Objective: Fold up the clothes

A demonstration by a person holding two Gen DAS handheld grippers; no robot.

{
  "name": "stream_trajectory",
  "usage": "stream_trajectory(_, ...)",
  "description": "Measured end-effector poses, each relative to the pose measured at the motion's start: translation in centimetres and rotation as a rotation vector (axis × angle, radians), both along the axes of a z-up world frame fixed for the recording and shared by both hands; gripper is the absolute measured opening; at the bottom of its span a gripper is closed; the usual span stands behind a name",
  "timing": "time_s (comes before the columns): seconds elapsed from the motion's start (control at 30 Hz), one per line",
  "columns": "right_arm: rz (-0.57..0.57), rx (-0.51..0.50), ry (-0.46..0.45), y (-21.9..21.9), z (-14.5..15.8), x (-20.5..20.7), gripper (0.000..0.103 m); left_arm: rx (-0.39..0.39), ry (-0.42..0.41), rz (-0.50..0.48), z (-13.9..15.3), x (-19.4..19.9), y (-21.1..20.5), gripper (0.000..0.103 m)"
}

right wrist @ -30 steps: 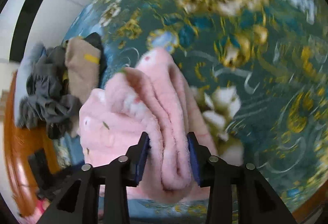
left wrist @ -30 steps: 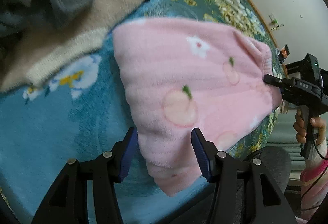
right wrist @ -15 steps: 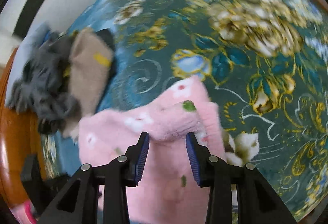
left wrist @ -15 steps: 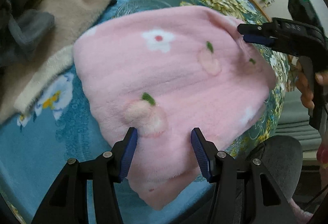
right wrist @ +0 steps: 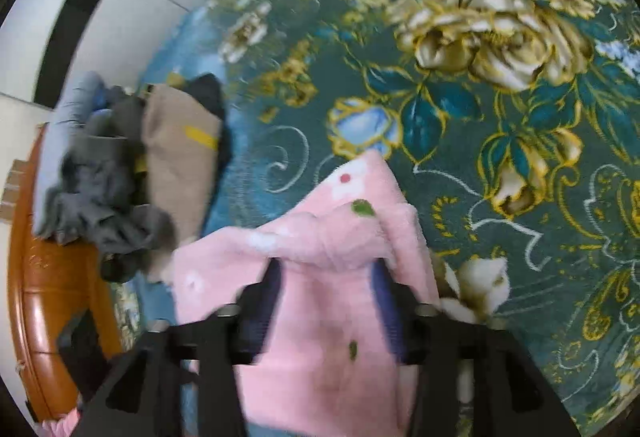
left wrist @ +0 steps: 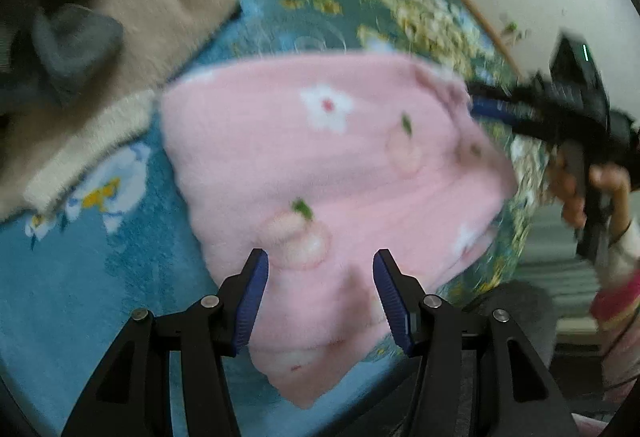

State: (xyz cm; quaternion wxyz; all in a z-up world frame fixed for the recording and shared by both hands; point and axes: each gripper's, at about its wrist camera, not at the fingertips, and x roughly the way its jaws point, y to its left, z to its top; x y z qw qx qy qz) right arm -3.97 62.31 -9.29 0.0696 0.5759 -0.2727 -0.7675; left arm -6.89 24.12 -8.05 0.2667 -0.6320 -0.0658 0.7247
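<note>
My right gripper (right wrist: 326, 285) is opening off the pink fleece garment (left wrist: 332, 173), folded flat on the floral blanket (right wrist: 500, 117), left gripper (left wrist: 320, 289) open over it, with the heap of clothes (right wrist: 120, 177) left unfolded.

No text, label, brand or number can be read in either view. The pink garment (left wrist: 328, 173) carries only printed flowers and peach shapes, and the yellow patch (right wrist: 202, 137) on the beige garment shows no lettering that can be made out. The right hand-held gripper (left wrist: 500, 109), seen from the left wrist camera, is too blurred to give any marking on its black body, apart from a small green light that forms no sign.
</note>
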Motion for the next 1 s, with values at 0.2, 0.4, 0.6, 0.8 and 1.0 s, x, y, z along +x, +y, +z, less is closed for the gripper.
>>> stream_trajectory(0.2, 0.008, 0.03, -0.027, 0.8, -1.4, 3.3, 0.086, 0.017, -0.027, 0.247, -2.1, -1.3, -4.1, 0.06)
stream_trajectory(0.4, -0.027, -0.011, -0.063, 1.3, -4.4, 4.2, 0.093, 0.011, -0.138, 0.243, -5.3, -0.7, -4.3, 0.06)
stream_trajectory(0.6, -0.081, -0.072, -0.109, 2.7, -6.3, 4.5, 0.093, 0.08, -0.232, 0.302, -7.2, -1.6, -5.2, 0.06)
stream_trajectory(0.8, -0.106, -0.124, -0.146, 2.3, -7.9, 4.4, 0.093, 0.171, -0.304, 0.352, -8.7, -2.1, -5.8, 0.06)
stream_trajectory(1.0, -0.099, -0.116, -0.158, 1.7, -7.9, 4.0, 0.09, 0.241, -0.298, 0.329, -7.5, -2.0, -6.3, 0.063)
